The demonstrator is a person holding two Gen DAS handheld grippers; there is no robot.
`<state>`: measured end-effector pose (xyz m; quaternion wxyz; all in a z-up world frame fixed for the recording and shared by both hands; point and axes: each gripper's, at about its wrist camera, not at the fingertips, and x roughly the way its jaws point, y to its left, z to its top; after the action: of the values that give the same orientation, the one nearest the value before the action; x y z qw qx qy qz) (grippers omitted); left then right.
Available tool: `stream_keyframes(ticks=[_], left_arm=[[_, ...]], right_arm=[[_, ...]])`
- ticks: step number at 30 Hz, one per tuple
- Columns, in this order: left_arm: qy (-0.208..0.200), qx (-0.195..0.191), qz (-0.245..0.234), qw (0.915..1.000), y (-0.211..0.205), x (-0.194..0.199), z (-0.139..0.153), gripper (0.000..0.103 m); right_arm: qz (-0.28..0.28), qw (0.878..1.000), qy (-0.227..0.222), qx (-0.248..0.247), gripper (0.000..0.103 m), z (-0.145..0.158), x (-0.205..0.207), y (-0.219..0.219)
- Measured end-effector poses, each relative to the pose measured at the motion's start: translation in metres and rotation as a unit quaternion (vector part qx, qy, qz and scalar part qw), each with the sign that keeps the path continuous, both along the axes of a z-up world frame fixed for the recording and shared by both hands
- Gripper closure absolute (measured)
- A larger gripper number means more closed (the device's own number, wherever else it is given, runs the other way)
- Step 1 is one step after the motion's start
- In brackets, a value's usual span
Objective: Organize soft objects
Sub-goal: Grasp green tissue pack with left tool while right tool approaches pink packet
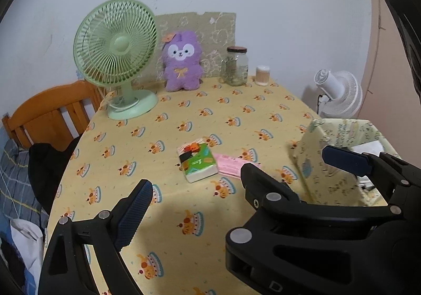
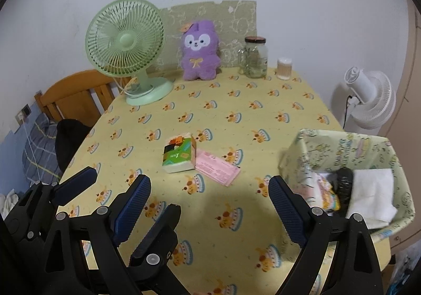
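A soft tissue pack [image 1: 197, 163] [image 2: 179, 154] in green, orange and white lies mid-table on a pink paper [image 2: 217, 167]. A purple plush toy [image 1: 181, 63] [image 2: 200, 51] sits upright at the back against the wall. My right gripper [image 2: 210, 181] hovers open and empty over the near tablecloth, short of the pack. My left gripper [image 2: 134, 189] is close on its left, also open and empty. In the left wrist view only its left pad [image 1: 134, 210] shows, because the right gripper [image 1: 285, 160] hides the other. The paper-lined box [image 2: 342, 137] at right holds a white folded cloth [image 2: 371, 195] and a black item [image 2: 344, 184].
A green desk fan [image 2: 126, 42], a glass jar [image 2: 255, 58] and a small swab container [image 2: 284, 68] stand along the back edge. A wooden chair [image 1: 52, 113] and bedding with a dark garment [image 1: 50, 171] are at left. A white floor fan [image 2: 368, 100] stands at right.
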<state>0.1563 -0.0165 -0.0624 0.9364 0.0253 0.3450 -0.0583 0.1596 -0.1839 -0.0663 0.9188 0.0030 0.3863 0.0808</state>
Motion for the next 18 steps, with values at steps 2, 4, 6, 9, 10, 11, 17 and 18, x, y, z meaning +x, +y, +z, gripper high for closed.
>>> stream_keyframes(ticks=[2,4,6,9,10,11,17,18], left_arm=[[0.007,-0.001,0.005,1.0,0.004,0.005,-0.004,0.008],[0.013,0.0,0.011,0.9999,0.008,0.012,-0.009,0.008],[0.018,0.001,0.012,0.9998,0.011,0.018,-0.013,0.008],[0.026,0.003,0.015,0.9995,0.016,0.028,-0.02,0.008],[0.029,0.002,0.015,0.9995,0.017,0.031,-0.022,0.008],[0.032,0.001,0.015,0.9994,0.018,0.034,-0.024,0.008],[0.051,0.0,0.009,0.9986,0.024,0.055,-0.037,0.008],[0.053,0.002,0.008,0.9986,0.024,0.057,-0.039,0.008]], right_arm=[[0.003,1.0,0.008,-0.001,0.01,-0.005,0.006,0.004],[0.007,1.0,0.016,-0.002,0.01,-0.01,0.014,0.008],[0.007,1.0,0.019,-0.003,0.01,-0.014,0.021,0.011],[0.009,1.0,0.027,0.0,0.01,-0.022,0.032,0.015],[0.008,0.999,0.031,0.001,0.01,-0.026,0.036,0.017],[0.008,0.999,0.033,0.0,0.01,-0.028,0.039,0.018],[-0.005,0.999,0.04,-0.002,0.01,-0.041,0.057,0.024],[-0.006,0.999,0.044,-0.001,0.01,-0.044,0.06,0.024]])
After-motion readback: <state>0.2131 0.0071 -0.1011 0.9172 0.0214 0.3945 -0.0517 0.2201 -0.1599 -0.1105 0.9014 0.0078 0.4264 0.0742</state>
